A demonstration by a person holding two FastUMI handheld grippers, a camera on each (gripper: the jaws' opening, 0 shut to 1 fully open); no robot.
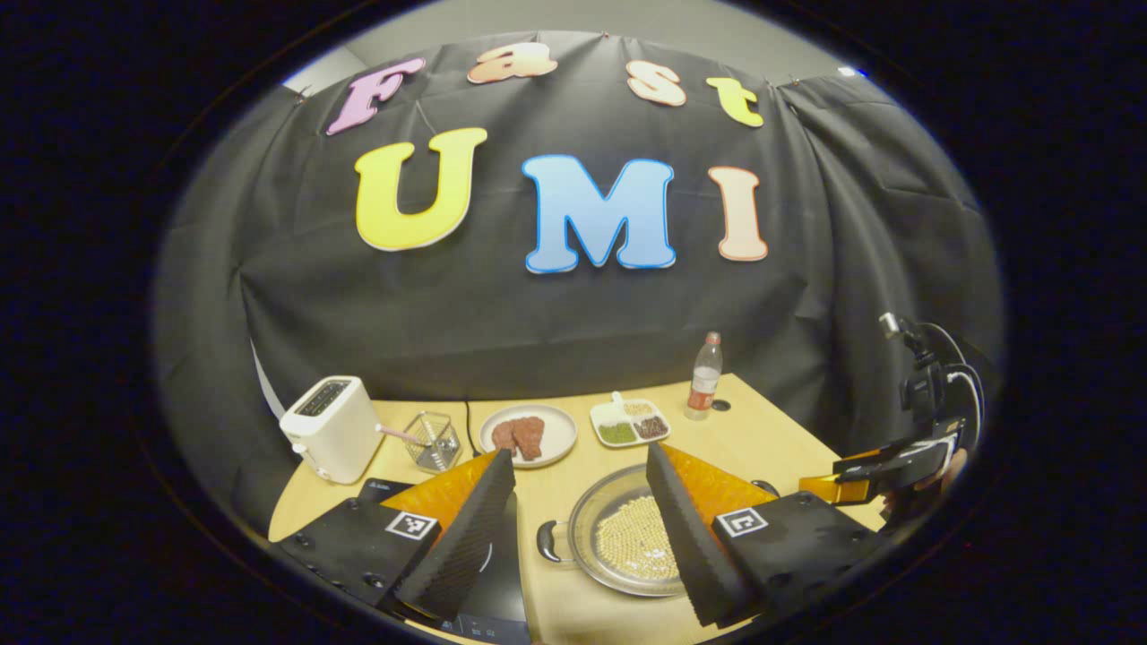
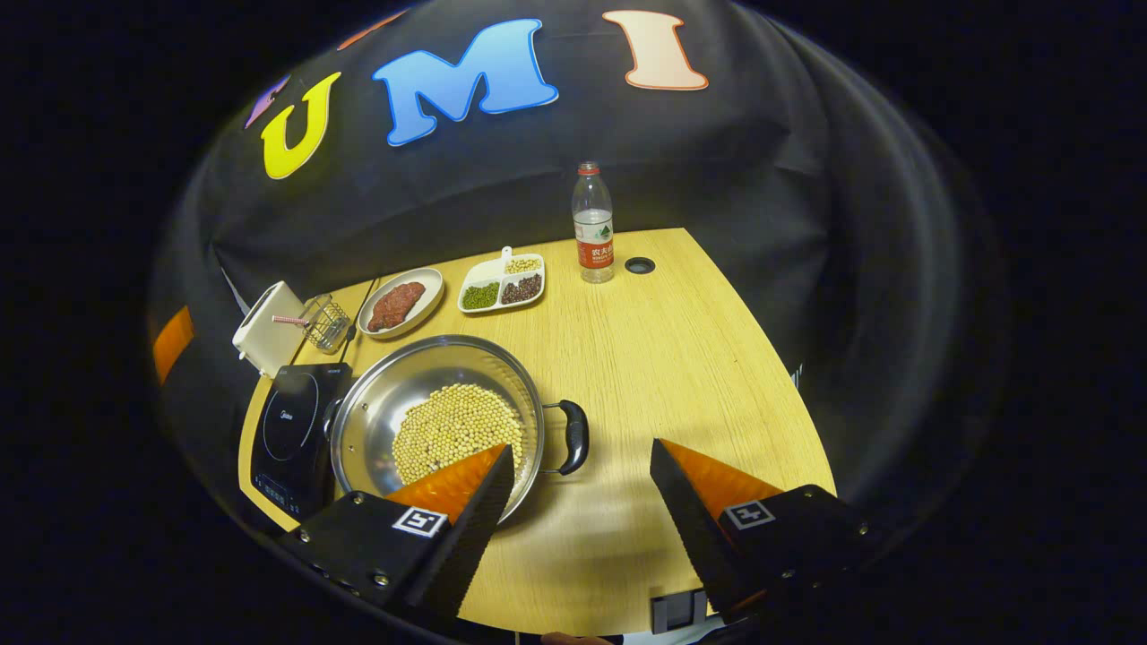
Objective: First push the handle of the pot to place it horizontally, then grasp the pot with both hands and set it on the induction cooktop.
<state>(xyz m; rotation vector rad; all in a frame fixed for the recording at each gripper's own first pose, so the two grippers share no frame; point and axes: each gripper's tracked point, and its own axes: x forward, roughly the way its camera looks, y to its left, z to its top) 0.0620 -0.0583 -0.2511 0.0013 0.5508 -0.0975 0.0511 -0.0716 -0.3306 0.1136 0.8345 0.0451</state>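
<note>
On the pale wooden counter (image 2: pixel 681 358), a round steel pot of yellow beans (image 2: pixel 439 421) sat beside the black induction cooktop (image 2: pixel 291 425), both the left claw (image 1: pixel 581 528) and right claw (image 2: pixel 582 511) held open above it

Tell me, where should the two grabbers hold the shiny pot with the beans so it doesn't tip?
Probably by its two loop handles, one gripper each. The pot is wide, shallow and full of beans, so holding opposite sides should keep it level. The right gripper, open, could close on the handle sticking out toward it. The left gripper, also open, could take the handle on the cooktop side.
</note>
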